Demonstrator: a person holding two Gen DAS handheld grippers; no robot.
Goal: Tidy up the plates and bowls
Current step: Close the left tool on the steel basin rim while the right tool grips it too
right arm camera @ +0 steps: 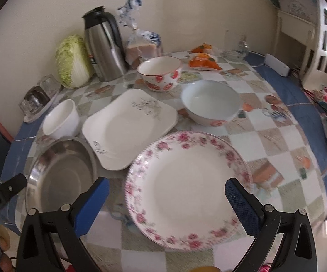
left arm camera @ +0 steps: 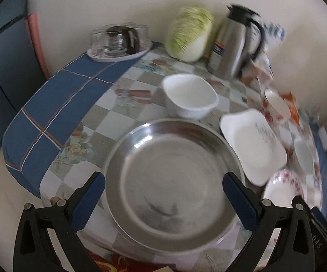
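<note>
A steel dish (left arm camera: pixel 172 179) lies in front of my left gripper (left arm camera: pixel 163 195), which is open above its near half. Beyond it stand a small white bowl (left arm camera: pixel 189 95) and a square white plate (left arm camera: pixel 253 145). My right gripper (right arm camera: pixel 167 200) is open over a round plate with a pink flower rim (right arm camera: pixel 188 188). In the right wrist view I also see the steel dish (right arm camera: pixel 61 172), the square plate (right arm camera: pixel 129 124), the small white bowl (right arm camera: pixel 60 120), a wide white bowl (right arm camera: pixel 211 102) and a red-flowered bowl (right arm camera: pixel 160 72). Nothing is held.
At the back of the checked tablecloth (right arm camera: pixel 276 140) stand a cabbage (right arm camera: pixel 72 61), a steel thermos jug (right arm camera: pixel 104 43), bagged bread (right arm camera: pixel 143 45), orange snack packs (right arm camera: pixel 203 62) and a tray of glasses (left arm camera: pixel 120 43). The left gripper's body (right arm camera: pixel 2 195) shows at the left edge.
</note>
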